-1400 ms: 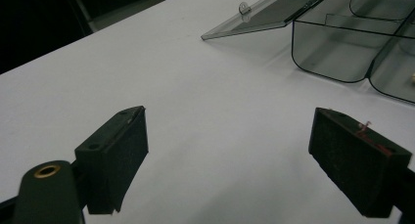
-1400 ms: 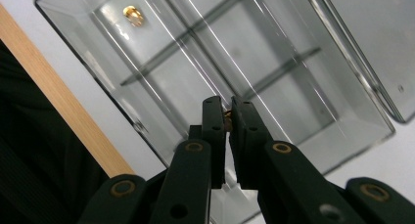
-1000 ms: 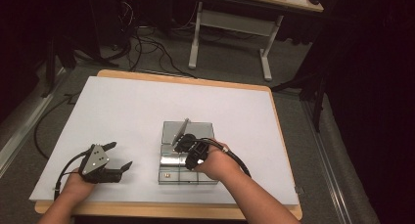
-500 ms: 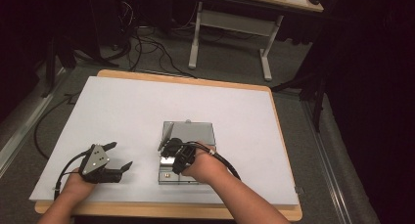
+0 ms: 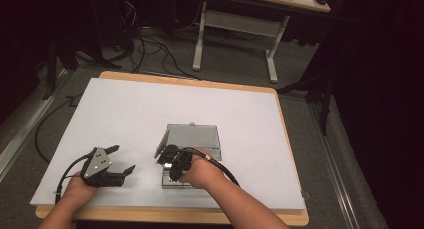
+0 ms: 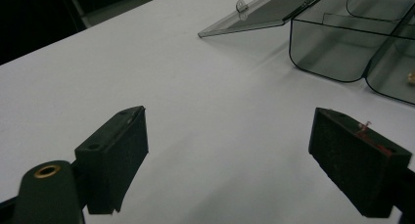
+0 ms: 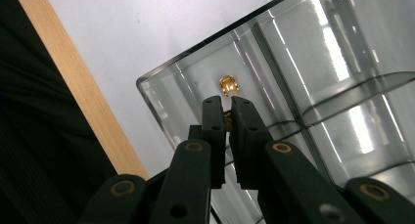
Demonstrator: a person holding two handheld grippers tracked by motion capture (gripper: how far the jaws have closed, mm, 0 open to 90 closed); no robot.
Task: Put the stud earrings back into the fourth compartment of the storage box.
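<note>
A clear compartment box [image 5: 168, 183] stands in the middle of the white table with its lid [image 5: 194, 135] folded back. My right gripper [image 5: 164, 158] reaches down into the box's near left corner. In the right gripper view the right gripper [image 7: 226, 105] has its jaws closed on a small gold part [image 7: 227, 115]. A second gold part [image 7: 228, 84] lies just beyond the tips in the same corner compartment [image 7: 195, 94]. My left gripper [image 5: 125, 157] rests on the table left of the box. The left gripper [image 6: 230, 150] is wide open with nothing between its pads.
The left gripper view shows the box [image 6: 337, 48] with its open lid [image 6: 264, 11] ahead to the right. The white table surface [image 5: 125, 114] has a wooden edge [image 5: 170, 215] near the person. A desk frame [image 5: 235, 24] and cables [image 5: 150, 44] are on the floor beyond.
My right gripper has moved left and nearer, from the box's middle to its near left corner. The left gripper has stayed in place, open.
</note>
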